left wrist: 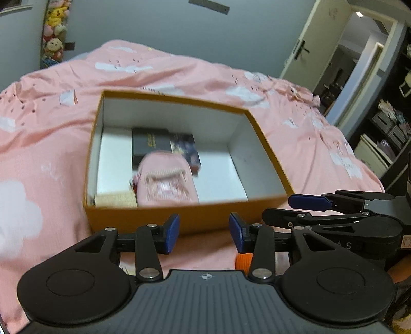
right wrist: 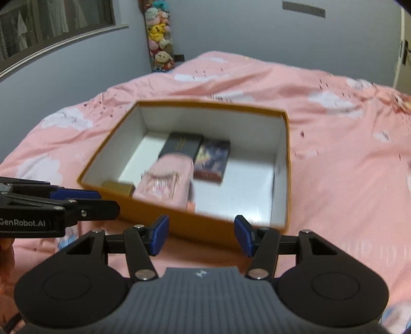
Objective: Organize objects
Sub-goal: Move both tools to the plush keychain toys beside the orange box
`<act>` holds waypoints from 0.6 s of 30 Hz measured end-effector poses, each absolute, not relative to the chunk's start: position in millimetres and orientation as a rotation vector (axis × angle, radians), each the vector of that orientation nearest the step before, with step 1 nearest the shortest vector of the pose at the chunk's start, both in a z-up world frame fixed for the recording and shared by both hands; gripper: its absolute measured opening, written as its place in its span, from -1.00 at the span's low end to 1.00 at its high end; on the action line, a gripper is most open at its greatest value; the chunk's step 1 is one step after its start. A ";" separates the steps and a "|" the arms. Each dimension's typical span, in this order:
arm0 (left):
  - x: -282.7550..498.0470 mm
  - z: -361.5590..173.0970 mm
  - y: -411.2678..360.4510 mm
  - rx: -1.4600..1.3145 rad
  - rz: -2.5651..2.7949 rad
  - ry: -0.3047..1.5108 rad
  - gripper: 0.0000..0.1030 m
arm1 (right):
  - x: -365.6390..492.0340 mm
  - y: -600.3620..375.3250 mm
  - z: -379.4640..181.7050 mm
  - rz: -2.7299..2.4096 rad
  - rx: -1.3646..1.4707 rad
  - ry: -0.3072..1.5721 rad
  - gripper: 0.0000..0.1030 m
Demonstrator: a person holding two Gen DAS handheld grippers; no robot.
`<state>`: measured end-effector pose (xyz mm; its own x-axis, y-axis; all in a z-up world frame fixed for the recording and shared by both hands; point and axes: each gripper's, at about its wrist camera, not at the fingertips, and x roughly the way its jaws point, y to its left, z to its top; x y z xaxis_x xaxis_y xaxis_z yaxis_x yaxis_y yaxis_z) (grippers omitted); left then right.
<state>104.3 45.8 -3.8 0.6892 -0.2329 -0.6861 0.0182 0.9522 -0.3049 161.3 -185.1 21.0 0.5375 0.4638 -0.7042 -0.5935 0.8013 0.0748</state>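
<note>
Both my grippers are empty, poised short of the orange cardboard box (left wrist: 179,221) on the pink cloud-print duvet (left wrist: 38,144). My left gripper (left wrist: 204,232) stands moderately open with nothing between its blue pads; my right gripper (right wrist: 201,235) likewise, a little wider, its gap framing only the near box wall.

Contents are inside the box: a pink pouch (left wrist: 167,179) lies over a black box (left wrist: 150,141), with a dark illustrated card box (left wrist: 186,149) beside it and a tan object (left wrist: 115,200) in the near left corner.

In my judgement the current step is clearing away from the box. Doing it well means keeping the pads clear of the near wall so the box is not dragged across the soft bedding.

The left view alone shows an orange item (left wrist: 242,262) beneath my left gripper, an open door (left wrist: 316,38) and shelving. The right view alone shows a window (right wrist: 56,23) and the card box's full face.
</note>
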 end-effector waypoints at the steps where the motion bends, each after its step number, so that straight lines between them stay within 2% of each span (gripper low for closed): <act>1: 101.5 -6.2 43.7 -0.284 -0.149 0.814 -0.05 | 158.2 -187.9 18.1 0.624 -0.182 0.794 0.13; 18: 74.6 -47.9 23.7 -0.406 -0.253 1.018 -0.05 | 104.3 -235.3 -14.1 0.529 -0.182 0.935 0.05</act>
<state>74.6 23.7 -47.9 0.5052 -0.3887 -0.7705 0.0173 0.8972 -0.4413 104.3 -235.3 -14.1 0.4781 0.3536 -0.8040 -0.5078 0.8582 0.0755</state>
